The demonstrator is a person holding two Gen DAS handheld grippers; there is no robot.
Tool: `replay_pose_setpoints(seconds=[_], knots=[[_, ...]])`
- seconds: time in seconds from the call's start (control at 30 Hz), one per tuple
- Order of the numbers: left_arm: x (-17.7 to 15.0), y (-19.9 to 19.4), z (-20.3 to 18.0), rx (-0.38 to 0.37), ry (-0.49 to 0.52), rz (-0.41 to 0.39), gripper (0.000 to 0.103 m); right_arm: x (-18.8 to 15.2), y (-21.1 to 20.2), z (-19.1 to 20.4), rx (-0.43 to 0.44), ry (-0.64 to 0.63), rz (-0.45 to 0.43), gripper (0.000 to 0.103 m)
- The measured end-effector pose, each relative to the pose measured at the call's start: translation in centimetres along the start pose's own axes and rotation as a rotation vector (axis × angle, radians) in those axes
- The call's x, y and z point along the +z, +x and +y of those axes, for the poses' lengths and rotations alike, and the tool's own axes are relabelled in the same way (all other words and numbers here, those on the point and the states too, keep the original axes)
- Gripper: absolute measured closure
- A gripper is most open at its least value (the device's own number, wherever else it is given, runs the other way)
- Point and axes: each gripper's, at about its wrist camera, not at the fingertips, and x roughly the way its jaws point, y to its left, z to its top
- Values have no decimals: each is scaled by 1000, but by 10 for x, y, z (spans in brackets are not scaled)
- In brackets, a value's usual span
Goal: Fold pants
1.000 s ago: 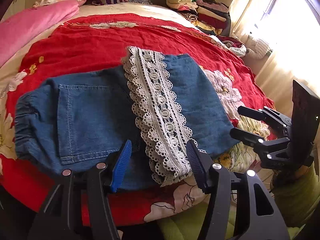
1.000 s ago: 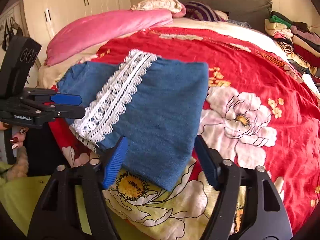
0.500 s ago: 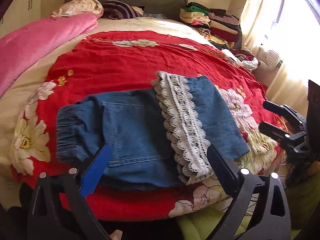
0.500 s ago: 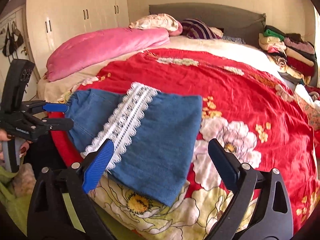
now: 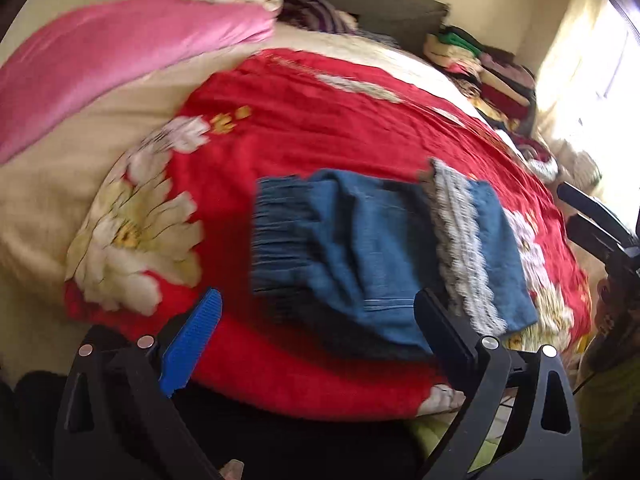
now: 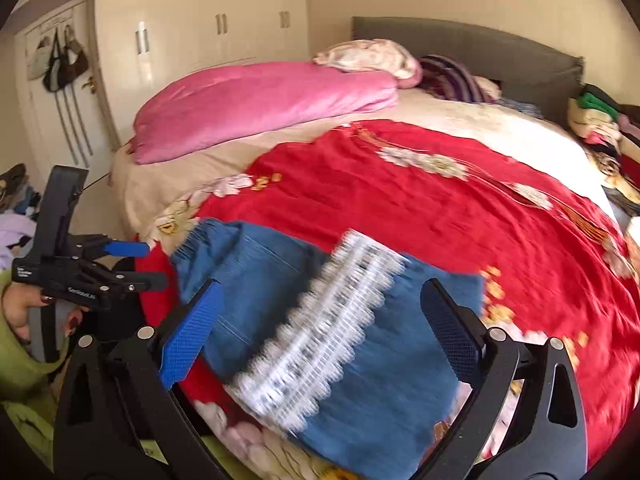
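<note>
While both frames are smeared by blur, the left gripper (image 5: 316, 334) shows its fingers spread wide and empty, held low off the bed's near edge, short of the pants (image 5: 384, 252). The right gripper (image 6: 320, 332) is likewise released, its fingers wide apart above the pants (image 6: 320, 320) without touching them. The pants lie folded on the red blanket (image 6: 460, 208) near that edge, lace trim (image 6: 320, 332) across the top, elastic waistband (image 5: 280, 236) toward the pink quilt (image 6: 260, 104). Beyond the pants: pillows (image 6: 368, 56), a headboard (image 6: 480, 48), stacked clothes (image 5: 480, 76). Wardrobe doors (image 6: 200, 36) stand behind the quilt
</note>
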Motion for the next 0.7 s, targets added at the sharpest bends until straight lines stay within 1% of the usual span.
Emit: replay_pose_setpoints(seconds=[0.1, 0.27, 0.33, 0.37, 0.4, 0.43, 0.47, 0.5, 0.6, 0.67, 0.7], knots=[[-2, 4, 27, -14, -72, 7, 7, 13, 21, 14, 53, -32, 41, 10], [-8, 15, 42, -50, -140, 8, 9, 39, 71, 37, 152, -94, 127, 10], [-10, 21, 39, -77, -146, 8, 25, 47, 91, 43, 181, -117, 172, 10], [-10, 25, 37, -83, -140, 14, 42, 49, 101, 47, 193, -132, 198, 10], [-11, 28, 35, -89, -134, 22, 52, 53, 113, 51, 201, -148, 218, 10], [-12, 34, 32, -99, -124, 37, 56, 56, 124, 54, 216, -162, 241, 10], [-12, 38, 31, -109, -118, 50, 66, 57, 132, 57, 222, -171, 256, 10], [-13, 43, 29, -113, -113, 61, 69, 58, 139, 59, 225, -184, 271, 10], [-14, 46, 26, -96, -91, 62, 69, 61, 166, 74, 258, -241, 323, 11], [-14, 47, 25, -92, -88, 61, 69, 60, 181, 83, 285, -265, 358, 19], [-14, 47, 24, -88, -81, 60, 69, 60, 187, 86, 295, -276, 374, 21]])
